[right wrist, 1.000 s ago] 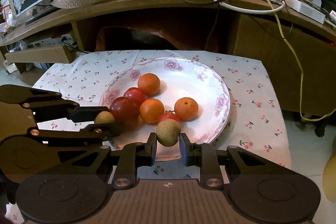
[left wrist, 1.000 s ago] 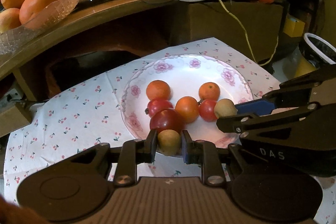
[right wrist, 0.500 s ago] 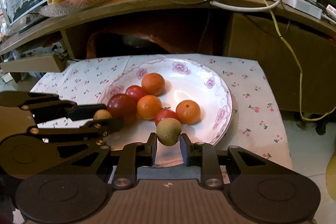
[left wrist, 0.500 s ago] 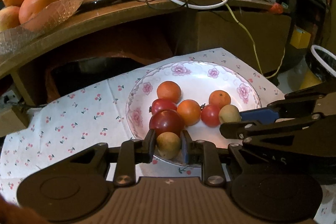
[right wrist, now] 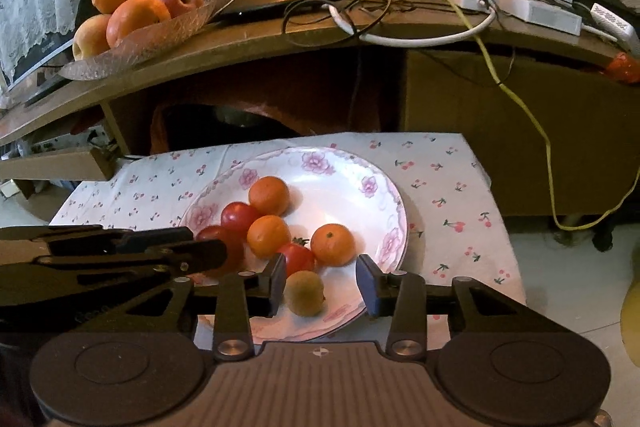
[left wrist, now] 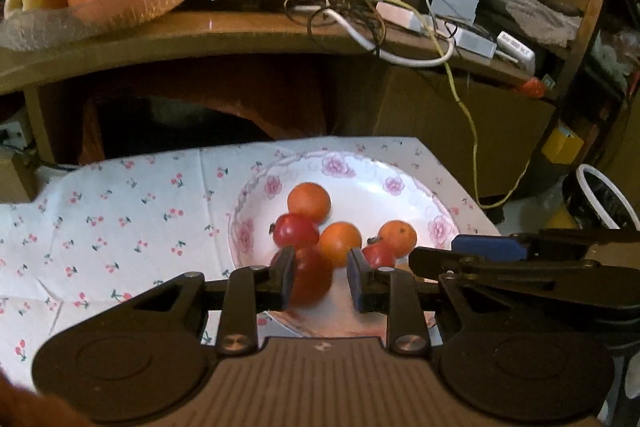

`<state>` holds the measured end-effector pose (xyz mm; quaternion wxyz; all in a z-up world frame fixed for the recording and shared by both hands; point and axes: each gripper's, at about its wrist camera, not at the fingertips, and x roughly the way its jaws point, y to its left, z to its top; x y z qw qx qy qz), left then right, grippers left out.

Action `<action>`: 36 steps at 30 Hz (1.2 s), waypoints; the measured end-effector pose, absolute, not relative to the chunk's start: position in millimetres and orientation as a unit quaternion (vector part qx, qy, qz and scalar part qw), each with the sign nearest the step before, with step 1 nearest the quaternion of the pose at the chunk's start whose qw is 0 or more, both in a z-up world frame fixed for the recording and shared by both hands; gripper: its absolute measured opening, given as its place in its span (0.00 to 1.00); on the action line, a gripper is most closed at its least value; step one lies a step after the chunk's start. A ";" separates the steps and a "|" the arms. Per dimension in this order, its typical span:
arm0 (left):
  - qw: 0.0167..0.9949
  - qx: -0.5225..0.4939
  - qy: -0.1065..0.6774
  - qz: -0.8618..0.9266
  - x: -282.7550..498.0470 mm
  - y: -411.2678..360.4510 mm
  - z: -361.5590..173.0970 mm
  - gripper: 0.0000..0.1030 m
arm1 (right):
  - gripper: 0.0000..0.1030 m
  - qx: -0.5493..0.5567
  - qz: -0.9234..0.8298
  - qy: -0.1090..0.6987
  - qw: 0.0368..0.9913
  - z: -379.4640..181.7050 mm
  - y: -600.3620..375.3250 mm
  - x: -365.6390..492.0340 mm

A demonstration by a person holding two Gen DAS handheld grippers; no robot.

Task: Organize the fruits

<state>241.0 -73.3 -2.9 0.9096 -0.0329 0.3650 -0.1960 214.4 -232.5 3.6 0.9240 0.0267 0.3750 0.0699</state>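
Released since the earlier frames, the brown fruit (right wrist: 304, 292) once clenched by the right tongs (right wrist: 321, 284) is now seen lying on the plate (right wrist: 384, 187) near its front rim, between pads that are opening and are no longer pressed on it. The left tongs (left wrist: 320, 279) are also seen opening; the small fruit formerly held there is no longer visible between them, and only a blurred dark red fruit (left wrist: 310, 281) is framed in the gap, just beside the left pad, so whether it is touched cannot be told. Three oranges (right wrist: 269, 195) and red fruits (right wrist: 239, 218) are clustered on the plate, touching one another. The plate is set on a cherry-print cloth (right wrist: 448, 187) spread over the table. The left tongs are stretched across the plate's left side in the right view, hiding part of the dark red fruit. Behind, a wooden shelf (right wrist: 280, 39) is loaded with a glass bowl (right wrist: 152, 39) of large fruit and tangled cables (right wrist: 400, 7).
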 end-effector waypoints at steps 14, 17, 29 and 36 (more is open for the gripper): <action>0.916 0.055 0.371 -0.143 190.1 -73.2 5.4 0.50 | 0.46 -0.006 0.038 0.402 0.915 14.6 -228.6 172.9; 0.915 0.043 0.377 -0.136 176.3 -67.0 5.7 0.54 | 0.47 0.001 0.040 0.407 0.912 15.5 -227.3 160.3; 0.927 0.049 0.368 -0.058 142.0 -53.4 10.4 0.87 | 0.52 -0.001 0.033 0.405 0.914 22.8 -217.0 125.4; 0.933 0.062 0.353 -0.017 126.4 -46.5 13.5 1.00 | 0.52 0.004 0.034 0.408 0.912 23.5 -213.2 114.2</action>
